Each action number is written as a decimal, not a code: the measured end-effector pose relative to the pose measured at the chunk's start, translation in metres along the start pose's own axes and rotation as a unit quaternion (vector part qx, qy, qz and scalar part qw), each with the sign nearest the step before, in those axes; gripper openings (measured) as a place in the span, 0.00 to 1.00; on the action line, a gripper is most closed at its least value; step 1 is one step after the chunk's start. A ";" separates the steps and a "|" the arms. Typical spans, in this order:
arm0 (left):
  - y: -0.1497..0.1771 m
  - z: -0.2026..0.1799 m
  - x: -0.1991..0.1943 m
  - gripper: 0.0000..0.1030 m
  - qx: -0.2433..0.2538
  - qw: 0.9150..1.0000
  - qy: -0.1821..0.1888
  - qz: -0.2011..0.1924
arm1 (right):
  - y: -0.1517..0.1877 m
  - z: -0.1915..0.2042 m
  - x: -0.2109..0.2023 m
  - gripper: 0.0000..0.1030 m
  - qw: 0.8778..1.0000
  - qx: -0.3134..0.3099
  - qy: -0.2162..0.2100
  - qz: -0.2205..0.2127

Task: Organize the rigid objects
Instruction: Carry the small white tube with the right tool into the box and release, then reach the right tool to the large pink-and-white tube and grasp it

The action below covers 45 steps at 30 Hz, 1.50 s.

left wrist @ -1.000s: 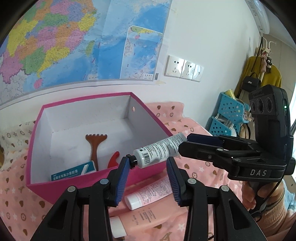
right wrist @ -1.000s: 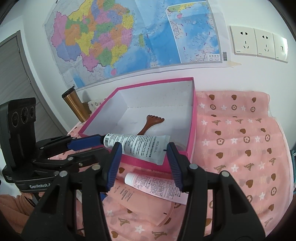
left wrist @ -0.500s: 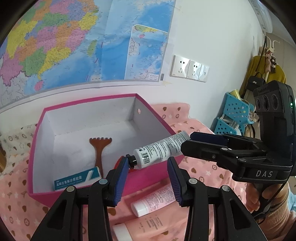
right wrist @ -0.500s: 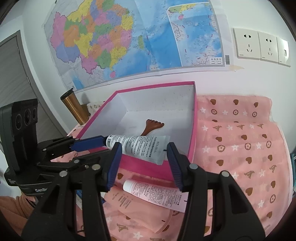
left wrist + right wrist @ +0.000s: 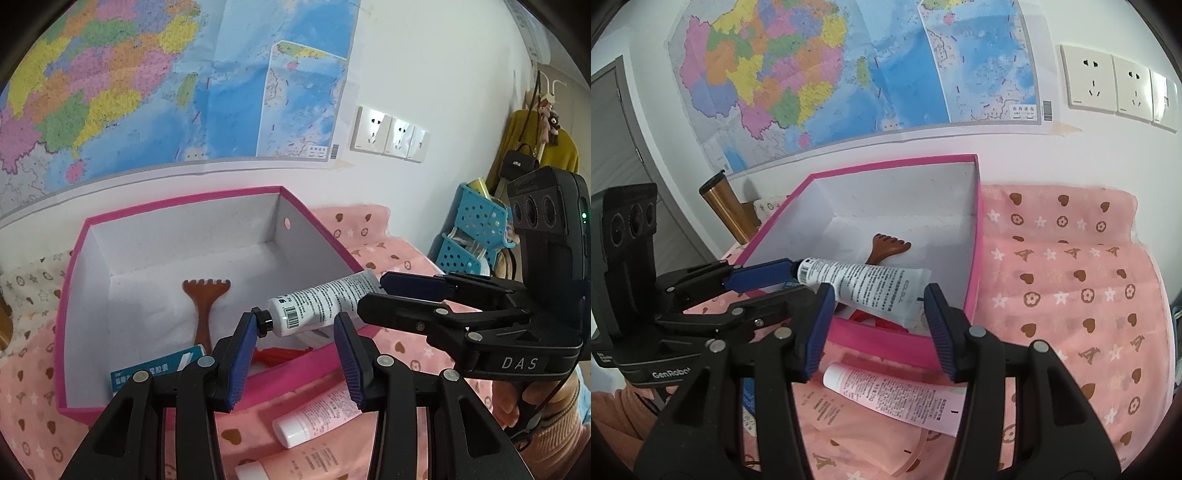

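Note:
A white tube (image 5: 317, 304) with black print and a black cap hangs level over the front right corner of the pink box (image 5: 184, 199). Both grippers hold it lengthwise. My left gripper (image 5: 295, 354) touches the cap with its left pad; its right pad stands clear of the tube. My right gripper (image 5: 877, 325) has the tube's flat crimped end (image 5: 912, 295) between its pads. The box (image 5: 975, 258) holds a brown wooden scraper (image 5: 205, 302), a teal carton (image 5: 147, 373) and a red item (image 5: 277, 355).
Two pink tubes (image 5: 317, 417) (image 5: 295, 465) lie on the pink patterned cloth (image 5: 1071, 277) in front of the box. A copper flask (image 5: 727, 206) stands left of the box. Blue baskets (image 5: 469, 236) stand at the far right. The wall with a map is close behind.
Both grippers have carried the white tube a little forward and up over the box's front corner. The objects in the box and on the cloth have not moved.

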State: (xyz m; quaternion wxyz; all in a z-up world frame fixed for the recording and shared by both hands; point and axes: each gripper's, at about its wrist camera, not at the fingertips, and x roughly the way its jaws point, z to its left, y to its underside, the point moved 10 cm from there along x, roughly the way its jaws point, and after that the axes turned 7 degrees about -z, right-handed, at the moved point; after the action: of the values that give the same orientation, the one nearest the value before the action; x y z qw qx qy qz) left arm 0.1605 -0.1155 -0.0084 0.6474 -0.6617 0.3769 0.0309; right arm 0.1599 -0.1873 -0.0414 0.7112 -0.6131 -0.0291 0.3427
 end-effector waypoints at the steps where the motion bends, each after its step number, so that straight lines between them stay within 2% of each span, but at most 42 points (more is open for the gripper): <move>1: 0.000 0.001 0.002 0.42 -0.002 1.000 0.001 0.002 | 0.000 -0.001 0.002 0.51 1.000 0.000 0.001 0.002; 22: 0.006 0.018 0.033 0.42 -0.035 0.999 0.002 0.039 | 0.007 -0.013 0.028 0.51 0.999 0.002 0.019 0.029; 32: 0.013 0.018 0.044 0.42 -0.047 0.997 0.009 0.053 | 0.006 -0.019 0.027 0.51 0.999 0.013 0.030 0.023; 37: 0.014 0.017 0.036 0.42 -0.030 0.999 -0.007 0.040 | 0.007 -0.020 0.019 0.51 0.999 0.020 0.025 0.015; 45: 0.014 0.010 -0.008 0.53 0.002 1.000 -0.017 -0.017 | 0.016 -0.020 -0.009 0.51 1.000 0.028 0.011 -0.008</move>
State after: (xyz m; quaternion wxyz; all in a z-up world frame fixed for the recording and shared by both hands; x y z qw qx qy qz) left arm 0.1516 -0.1017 -0.0170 0.6552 -0.6663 0.3549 0.0303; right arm 0.1549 -0.2094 -0.0570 0.7314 -0.5961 -0.0165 0.3310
